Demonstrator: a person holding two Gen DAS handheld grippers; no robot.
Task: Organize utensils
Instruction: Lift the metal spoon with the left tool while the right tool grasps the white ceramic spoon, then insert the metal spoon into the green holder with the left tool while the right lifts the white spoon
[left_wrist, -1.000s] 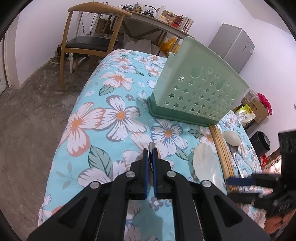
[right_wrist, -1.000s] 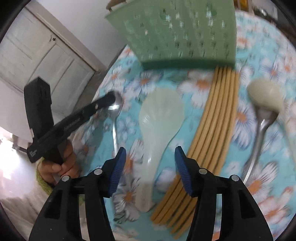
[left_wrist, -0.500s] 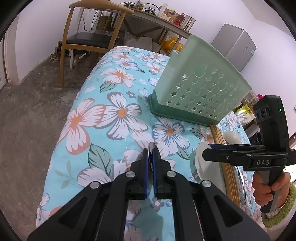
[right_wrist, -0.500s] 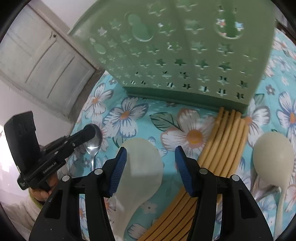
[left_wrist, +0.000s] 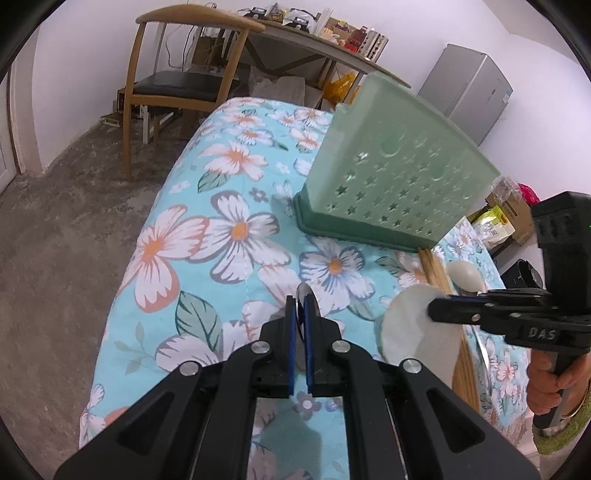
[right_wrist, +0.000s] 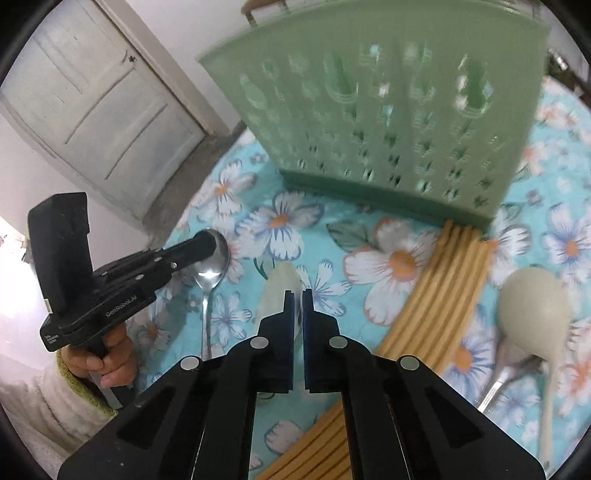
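Note:
The green star-punched utensil holder (left_wrist: 395, 184) (right_wrist: 388, 110) stands upright on the floral tablecloth (left_wrist: 221, 236). My left gripper (left_wrist: 300, 299) (right_wrist: 208, 240) is shut on the bowl of a metal spoon (right_wrist: 210, 269), whose handle trails toward the near edge. My right gripper (right_wrist: 298, 295) (left_wrist: 434, 309) is shut on a translucent white rice paddle (left_wrist: 406, 328) (right_wrist: 277, 291), held edge-up above the cloth. A bundle of bamboo chopsticks (right_wrist: 443, 288) (left_wrist: 434, 269) lies in front of the holder. A cream spoon (right_wrist: 532, 306) (left_wrist: 465, 277) rests to their right.
A second metal utensil's handle (right_wrist: 506, 376) lies under the cream spoon. The table's left edge drops to the concrete floor (left_wrist: 74, 221). A wooden chair (left_wrist: 177, 81), a cluttered desk and a grey fridge (left_wrist: 469, 88) stand beyond. A white door (right_wrist: 92, 99) is behind the left hand.
The right gripper's jaws closed on the rice paddle and lifted its blade off the cloth, closer to the holder. The left gripper kept still, shut on the metal spoon.

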